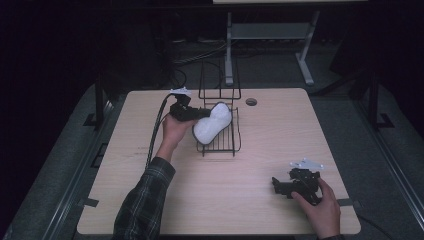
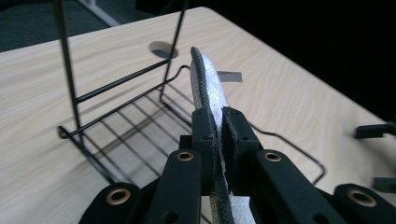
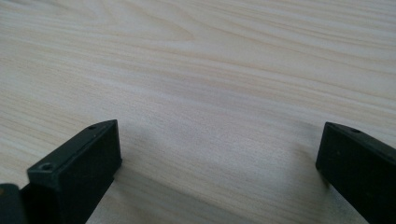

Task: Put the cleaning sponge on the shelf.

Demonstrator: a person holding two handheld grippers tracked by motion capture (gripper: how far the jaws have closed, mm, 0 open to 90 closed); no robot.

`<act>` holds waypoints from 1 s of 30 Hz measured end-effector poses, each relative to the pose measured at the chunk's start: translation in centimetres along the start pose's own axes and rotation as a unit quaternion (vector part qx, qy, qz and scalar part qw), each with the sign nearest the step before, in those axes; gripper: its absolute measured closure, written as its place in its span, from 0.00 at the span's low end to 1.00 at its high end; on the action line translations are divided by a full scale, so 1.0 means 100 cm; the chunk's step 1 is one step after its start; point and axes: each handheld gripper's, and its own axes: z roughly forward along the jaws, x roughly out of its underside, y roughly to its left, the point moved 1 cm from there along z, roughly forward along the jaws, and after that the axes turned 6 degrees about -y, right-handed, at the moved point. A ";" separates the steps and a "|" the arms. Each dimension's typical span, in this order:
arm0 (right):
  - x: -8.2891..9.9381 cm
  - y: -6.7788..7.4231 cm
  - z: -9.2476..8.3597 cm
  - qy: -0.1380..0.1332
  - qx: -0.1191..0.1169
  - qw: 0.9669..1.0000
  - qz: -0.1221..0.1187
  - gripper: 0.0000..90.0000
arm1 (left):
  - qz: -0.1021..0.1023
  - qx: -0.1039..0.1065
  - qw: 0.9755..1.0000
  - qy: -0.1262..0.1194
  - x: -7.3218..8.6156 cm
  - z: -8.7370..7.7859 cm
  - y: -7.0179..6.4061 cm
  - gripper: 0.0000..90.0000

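A flat white kidney-shaped piece with a dark rim point(image 1: 212, 122) hangs tilted over a black wire rack point(image 1: 220, 146) at the table's back middle. My left gripper point(image 1: 202, 114) comes in from the left and is shut on the piece's edge. In the left gripper view the white piece point(image 2: 210, 84) stands edge-on, pinched between the two jaws of the left gripper point(image 2: 219, 114), above the rack's floor wires point(image 2: 116, 116). My right gripper point(image 1: 276, 185) rests low at the table's front right, open. In the right gripper view its jaws point(image 3: 219, 154) stand wide apart over bare wood.
The rack has a tall upright wire back point(image 1: 219, 80) at its far end. A round cable hole point(image 1: 251, 102) lies in the tabletop point(image 1: 250, 210) just right of the rack. Grey stand legs point(image 1: 229, 55) are on the floor behind the table.
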 end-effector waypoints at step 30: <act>0.000 0.000 0.000 0.000 0.000 1.000 0.000 0.00 | 0.031 -0.038 0.998 0.042 0.018 -0.005 0.001 0.97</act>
